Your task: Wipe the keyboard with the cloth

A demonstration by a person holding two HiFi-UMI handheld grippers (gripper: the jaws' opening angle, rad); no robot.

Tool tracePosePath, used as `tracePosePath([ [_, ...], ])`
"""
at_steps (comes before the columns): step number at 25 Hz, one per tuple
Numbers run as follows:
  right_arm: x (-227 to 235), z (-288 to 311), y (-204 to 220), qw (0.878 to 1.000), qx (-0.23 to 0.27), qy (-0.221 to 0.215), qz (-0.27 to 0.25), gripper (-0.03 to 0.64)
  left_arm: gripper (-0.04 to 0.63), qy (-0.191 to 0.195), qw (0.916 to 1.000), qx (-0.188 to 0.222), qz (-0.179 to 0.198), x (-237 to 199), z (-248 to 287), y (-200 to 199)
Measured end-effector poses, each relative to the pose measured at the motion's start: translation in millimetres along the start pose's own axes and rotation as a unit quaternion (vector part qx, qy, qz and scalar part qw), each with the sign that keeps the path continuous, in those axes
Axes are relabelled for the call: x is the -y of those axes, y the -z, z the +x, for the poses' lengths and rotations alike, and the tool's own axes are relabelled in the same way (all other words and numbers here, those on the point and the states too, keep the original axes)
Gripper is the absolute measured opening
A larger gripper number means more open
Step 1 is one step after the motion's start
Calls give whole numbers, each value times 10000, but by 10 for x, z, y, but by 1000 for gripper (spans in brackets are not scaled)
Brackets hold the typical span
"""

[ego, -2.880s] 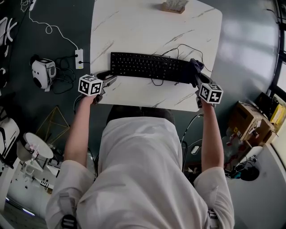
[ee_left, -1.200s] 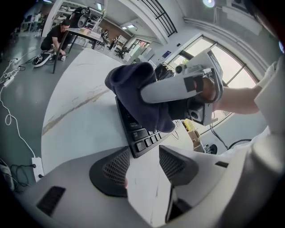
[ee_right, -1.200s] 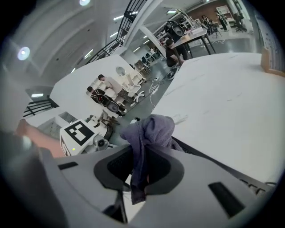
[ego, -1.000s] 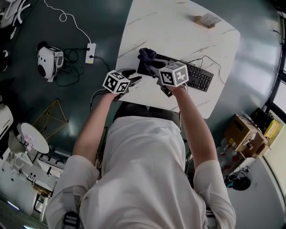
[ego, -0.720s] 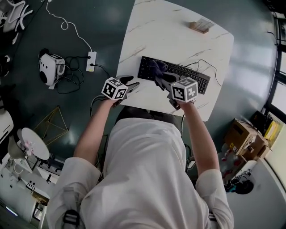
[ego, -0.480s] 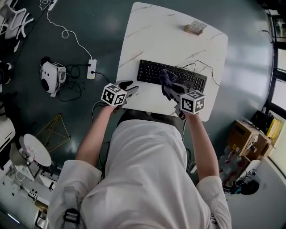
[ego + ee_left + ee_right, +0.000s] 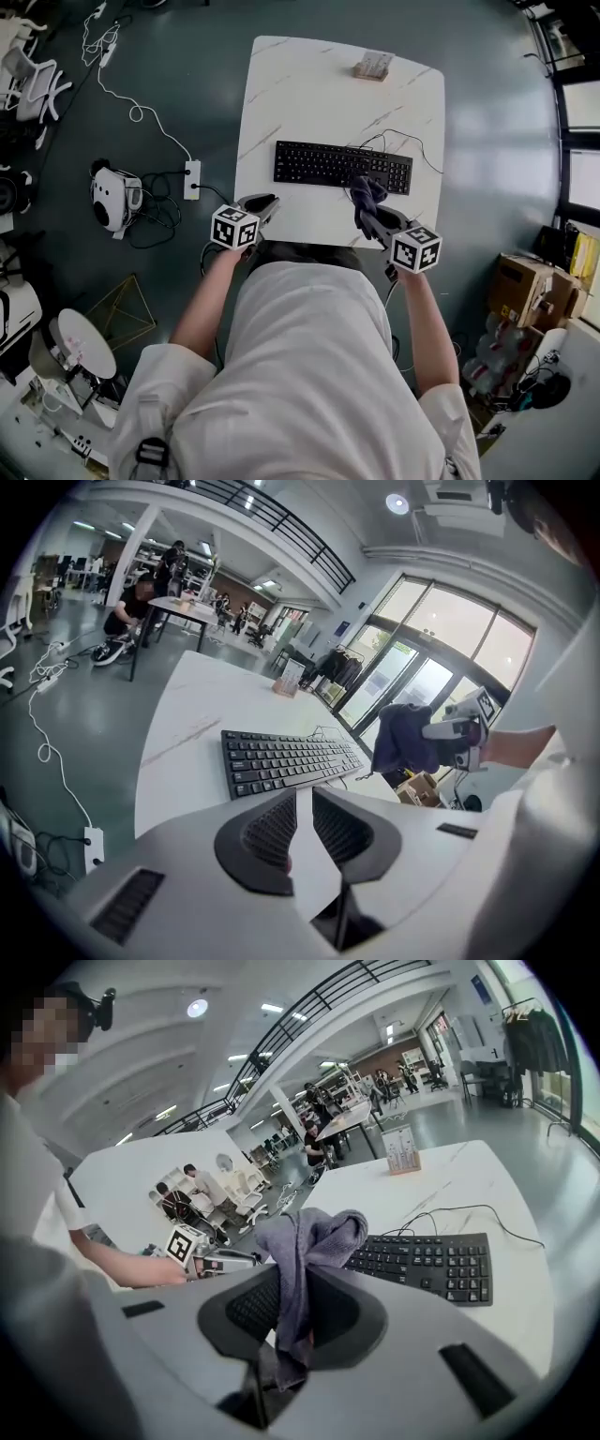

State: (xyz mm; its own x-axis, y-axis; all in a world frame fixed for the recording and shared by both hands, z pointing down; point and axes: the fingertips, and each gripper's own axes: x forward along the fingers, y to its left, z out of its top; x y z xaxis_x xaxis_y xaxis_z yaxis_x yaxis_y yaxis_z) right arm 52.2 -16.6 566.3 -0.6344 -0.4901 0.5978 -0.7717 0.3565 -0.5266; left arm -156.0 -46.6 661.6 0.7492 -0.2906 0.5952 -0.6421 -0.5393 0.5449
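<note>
Grey-purple cloth [image 7: 367, 195] hung pinched in the right gripper [image 7: 380, 221] over the table's [image 7: 300, 94] near edge. The empty left gripper [image 7: 262, 202] had just been closing to a narrow gap. Beyond lay the keyboard [image 7: 342, 167], whose loose cable [image 7: 463, 1207] a trailing fold might snag.

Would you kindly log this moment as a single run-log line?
left tongs: empty, jaws just closing, narrow gap | right tongs: shut on cloth | cloth: held in air, clear of keyboard | keyboard: flat on table
</note>
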Motion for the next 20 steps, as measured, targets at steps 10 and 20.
tracePosePath([
  [10, 100, -885, 321, 9983, 590, 40, 7, 77, 26, -522, 9962, 689, -83, 772, -410, -7],
  [20, 14, -1820, 596, 9912, 1005, 206, -837, 77, 14, -854, 9841, 1554, -63, 1638, -888, 184],
])
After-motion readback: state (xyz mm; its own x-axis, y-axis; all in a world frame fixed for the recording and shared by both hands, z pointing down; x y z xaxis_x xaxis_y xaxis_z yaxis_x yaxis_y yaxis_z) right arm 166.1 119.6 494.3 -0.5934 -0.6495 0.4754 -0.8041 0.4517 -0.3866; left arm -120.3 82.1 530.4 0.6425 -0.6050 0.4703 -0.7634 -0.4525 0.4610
